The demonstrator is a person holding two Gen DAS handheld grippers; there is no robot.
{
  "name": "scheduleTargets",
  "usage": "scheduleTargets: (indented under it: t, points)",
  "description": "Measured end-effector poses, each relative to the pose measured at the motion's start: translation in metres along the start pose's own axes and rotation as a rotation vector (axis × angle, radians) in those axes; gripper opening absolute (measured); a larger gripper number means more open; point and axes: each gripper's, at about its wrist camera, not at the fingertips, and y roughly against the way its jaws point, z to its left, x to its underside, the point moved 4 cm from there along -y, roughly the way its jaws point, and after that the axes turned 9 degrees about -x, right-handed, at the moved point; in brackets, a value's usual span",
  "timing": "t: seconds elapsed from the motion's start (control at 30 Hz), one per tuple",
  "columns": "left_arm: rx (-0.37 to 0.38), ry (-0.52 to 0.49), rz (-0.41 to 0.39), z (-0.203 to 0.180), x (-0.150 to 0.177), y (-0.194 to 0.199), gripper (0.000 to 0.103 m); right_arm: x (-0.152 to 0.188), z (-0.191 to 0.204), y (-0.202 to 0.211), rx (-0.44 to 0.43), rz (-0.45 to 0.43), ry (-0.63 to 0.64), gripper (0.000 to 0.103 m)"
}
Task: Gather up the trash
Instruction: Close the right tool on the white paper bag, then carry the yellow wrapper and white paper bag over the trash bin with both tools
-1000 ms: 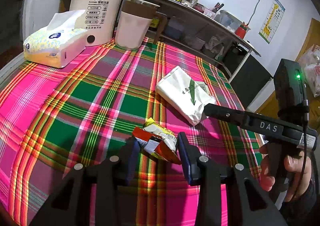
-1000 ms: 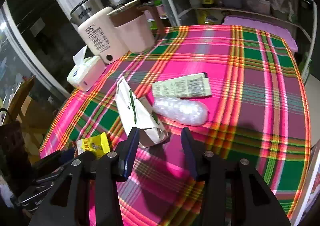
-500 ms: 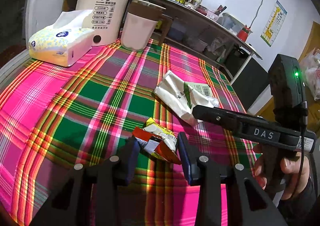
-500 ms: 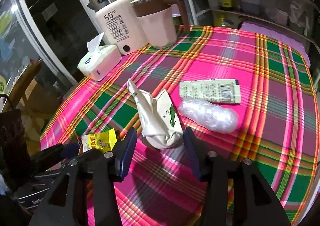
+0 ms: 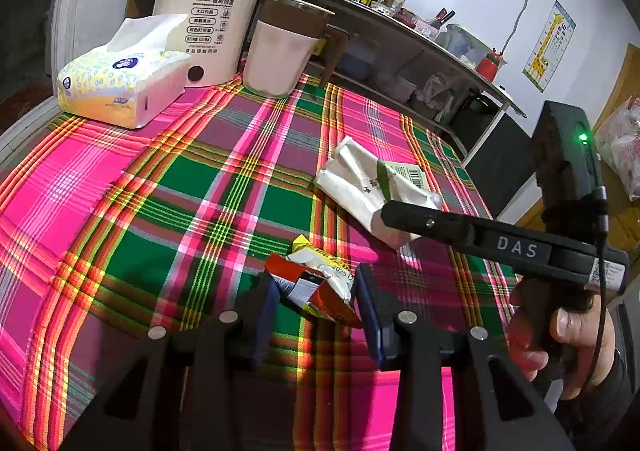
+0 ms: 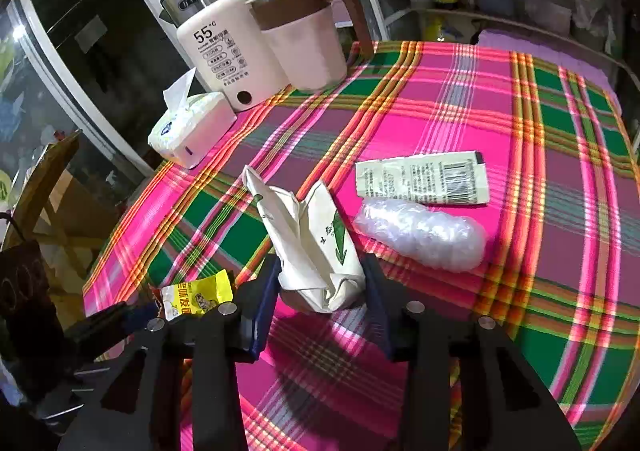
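Observation:
My left gripper (image 5: 314, 297) is shut on a crumpled red and yellow snack wrapper (image 5: 316, 283), held just above the plaid tablecloth. The wrapper also shows in the right wrist view (image 6: 196, 297) at lower left. My right gripper (image 6: 320, 291) has its jaws around the near end of a white paper bag with a green leaf print (image 6: 308, 239), lifted and crumpled between the pads. In the left wrist view the bag (image 5: 360, 187) sits beyond the right gripper's finger. A flat white sachet with a barcode (image 6: 424, 183) and a clear plastic wad (image 6: 420, 233) lie to the right.
At the table's far side stand a white kettle marked 55 (image 5: 208, 23), a pink jug with a brown lid (image 5: 282, 51) and a tissue pack (image 5: 120, 83). A metal shelf with bottles and boxes (image 5: 420, 47) runs behind the table (image 6: 560, 211).
My right gripper has closed in on the white paper bag; the bag has risen and folded up. My left gripper keeps its hold on the snack wrapper, a little higher.

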Motion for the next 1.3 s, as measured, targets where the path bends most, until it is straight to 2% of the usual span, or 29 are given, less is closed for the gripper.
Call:
scheduleTargets:
  t: [0.43, 1.3]
  points:
    - [0.015, -0.042, -0.013, -0.02, 0.006, 0.016, 0.04, 0.03, 0.007, 0.051, 0.056, -0.087, -0.001, 0.041]
    - [0.121, -0.229, -0.048, -0.114, 0.032, 0.07, 0.04, 0.107, 0.004, 0.181, 0.149, -0.274, -0.092, 0.041]
